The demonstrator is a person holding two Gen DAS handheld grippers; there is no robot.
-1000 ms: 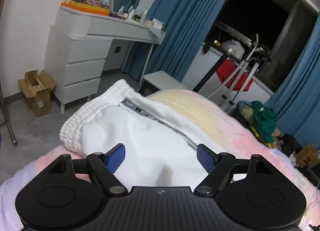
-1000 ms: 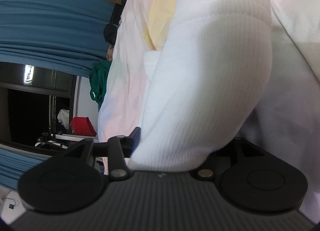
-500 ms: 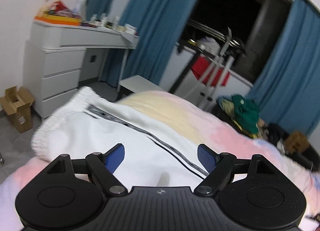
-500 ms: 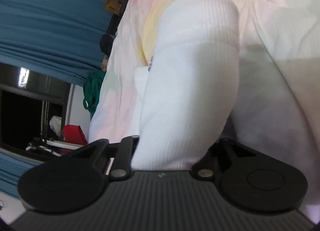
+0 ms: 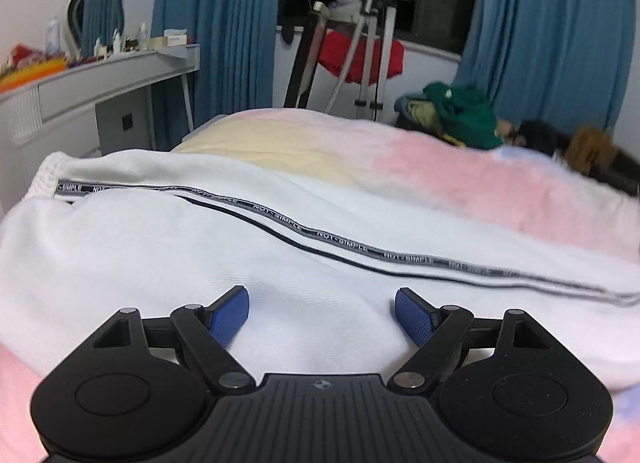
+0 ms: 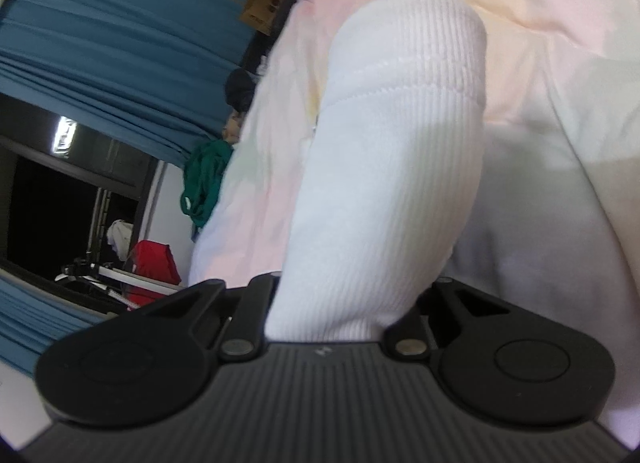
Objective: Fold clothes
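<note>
White sweatpants (image 5: 200,231) with a grey lettered side stripe (image 5: 344,241) lie across a pastel pink and yellow blanket (image 5: 460,171) on the bed. My left gripper (image 5: 322,313) is open, its blue pads just above the white cloth, holding nothing. In the right wrist view my right gripper (image 6: 340,303) is shut on the ribbed white cuff (image 6: 400,135) of the sweatpants; the fingertips are hidden by the cloth. The cuff stretches away over the blanket (image 6: 520,3).
A white dresser (image 5: 80,95) with bottles stands left of the bed. A drying rack with a red cloth (image 5: 360,55), blue curtains (image 5: 552,23), a green garment pile (image 5: 460,115) and a cardboard box (image 5: 592,147) are beyond the bed.
The left gripper has swung right and lower over the sweatpants, so the dresser has slid to the left edge. The right gripper keeps hold of the cuff, which now reaches further away.
</note>
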